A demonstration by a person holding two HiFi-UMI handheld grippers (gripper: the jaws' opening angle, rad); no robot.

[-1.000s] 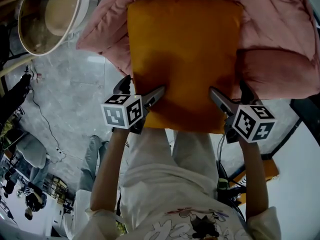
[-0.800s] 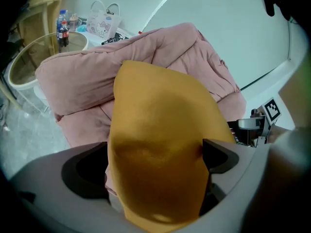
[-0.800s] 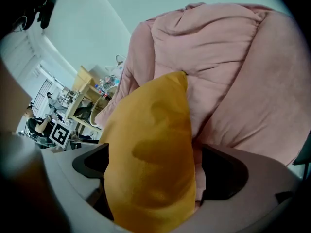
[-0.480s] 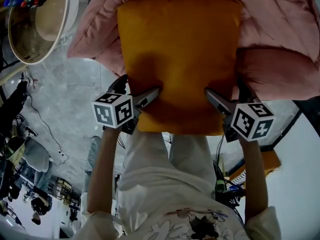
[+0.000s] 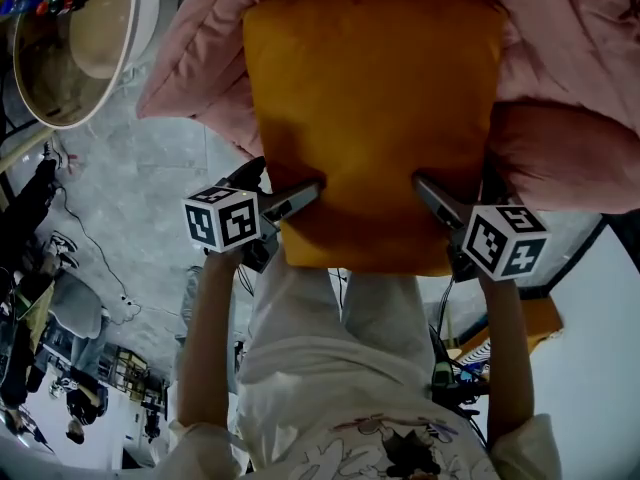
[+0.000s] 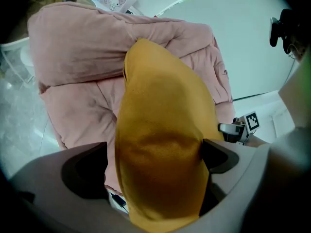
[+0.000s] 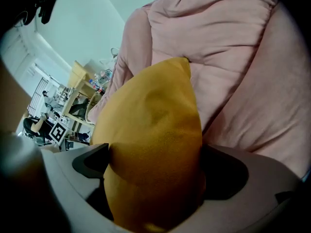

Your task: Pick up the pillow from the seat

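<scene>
At the far left a round, pale-rimmed tub (image 5: 75, 48) is sitting on a grey, marbled floor (image 5: 150, 188); next to it, the left claw (image 5: 305, 196), carrying its black-and-white marker cube (image 5: 222, 218), is reaching onto the near left corner of the pillow (image 5: 370, 118); its jaws are standing wide apart with the pillow's edge bulging between them, the fabric filling the gap and touching the pads without being visibly pinched. The pillow is lying flat on the seat (image 5: 570, 88), its near edge hanging just past the seat's front toward the person; it is a plump, roughly square cushion in mustard-orange cloth with a fine, matte weave, rounded corners and a soft hollow in its middle. At its near right corner the right claw (image 5: 428, 193), with its own marker cube (image 5: 505, 241), is mirroring the left; its jaws have just been opening and are now gaping as wide as they go, with the pillow's stuffed edge swelling between them and brushing both pads. Beneath and to the right, the seat is showing as thick, quilted, dusty-pink padding, folding into puffy rolls around the pillow.
</scene>
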